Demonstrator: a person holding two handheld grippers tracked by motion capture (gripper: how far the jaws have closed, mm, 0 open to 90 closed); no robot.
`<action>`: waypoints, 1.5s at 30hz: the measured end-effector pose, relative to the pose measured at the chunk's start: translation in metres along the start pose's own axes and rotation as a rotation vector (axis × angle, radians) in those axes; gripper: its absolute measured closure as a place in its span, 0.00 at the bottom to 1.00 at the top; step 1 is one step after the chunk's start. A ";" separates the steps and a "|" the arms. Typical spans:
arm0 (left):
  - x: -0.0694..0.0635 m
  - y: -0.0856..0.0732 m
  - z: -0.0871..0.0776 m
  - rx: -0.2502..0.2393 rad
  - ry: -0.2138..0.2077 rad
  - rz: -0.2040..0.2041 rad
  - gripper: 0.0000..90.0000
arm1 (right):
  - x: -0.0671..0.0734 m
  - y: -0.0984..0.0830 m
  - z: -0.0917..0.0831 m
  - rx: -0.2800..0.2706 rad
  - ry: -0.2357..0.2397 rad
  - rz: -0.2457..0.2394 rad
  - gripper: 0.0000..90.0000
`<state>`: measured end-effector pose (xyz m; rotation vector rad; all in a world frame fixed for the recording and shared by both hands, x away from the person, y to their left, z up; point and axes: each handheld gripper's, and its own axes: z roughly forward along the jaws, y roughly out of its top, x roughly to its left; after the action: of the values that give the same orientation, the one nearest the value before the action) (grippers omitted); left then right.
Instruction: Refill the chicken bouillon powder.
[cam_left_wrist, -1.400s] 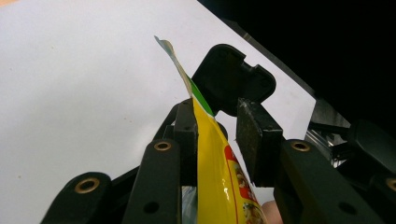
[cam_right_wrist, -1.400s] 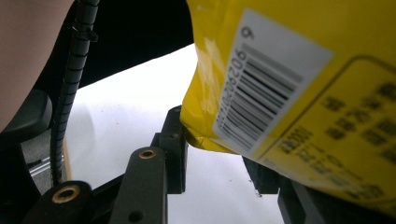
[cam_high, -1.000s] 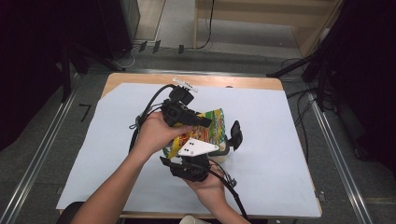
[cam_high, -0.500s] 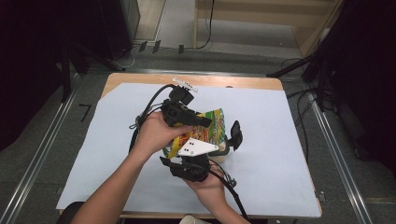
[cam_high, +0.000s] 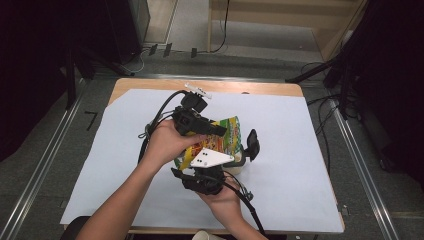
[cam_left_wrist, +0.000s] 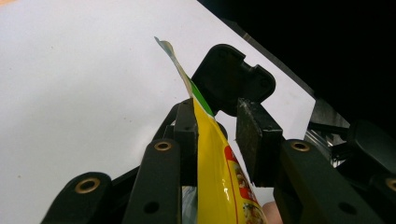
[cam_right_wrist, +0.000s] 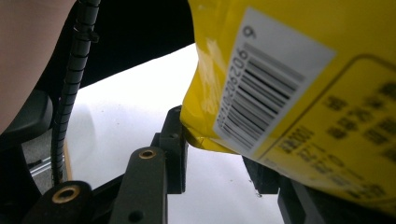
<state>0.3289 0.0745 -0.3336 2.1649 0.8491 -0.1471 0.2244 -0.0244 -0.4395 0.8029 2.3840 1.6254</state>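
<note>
A person sits at a worktop (cam_high: 310, 150) covered with a sheet of pale blue-white paper, seen from above. Both forearms come in from the bottom of the high view, and each hand holds a black two-jaw claw. Between the hands, raised above the middle of the worktop, is a yellow snack bag (cam_high: 227, 132) printed with green and red.

The left claw (cam_high: 220, 131) reaches in from the left side of the bag, its cable looping back toward the far edge of the worktop. In the left gripper view the bag (cam_left_wrist: 212, 158) stands edge-on between the two jaws, its crimped top seam pointing away. It lies against the left pad, while a narrow gap shows between it and the right pad, so the jaws are partly spread around the bag and I cannot tell whether they pinch it.

The right claw (cam_high: 245, 155) comes up from below the bag, with its grey three-cornered plate on top and one jaw standing to the right of the bag. In the right gripper view the back of the bag (cam_right_wrist: 299, 93), with a white barcode label, sits close to the camera. Its lower edge rests between the jaws and touches the left one; the right jaw is mostly hidden behind the bag, so I cannot tell whether this claw grips it
</note>
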 end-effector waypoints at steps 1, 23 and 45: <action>0.000 0.000 0.000 0.000 0.000 -0.001 0.78 | 0.000 0.000 0.000 0.000 0.000 0.000 0.72; -0.001 0.000 0.000 0.000 0.001 0.000 0.78 | 0.001 0.001 0.000 0.001 0.001 0.009 0.72; -0.001 0.000 0.000 0.001 0.002 0.005 0.78 | 0.001 -0.001 0.000 -0.006 -0.007 0.001 0.72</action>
<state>0.3281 0.0738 -0.3335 2.1687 0.8446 -0.1424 0.2233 -0.0238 -0.4400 0.8077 2.3737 1.6264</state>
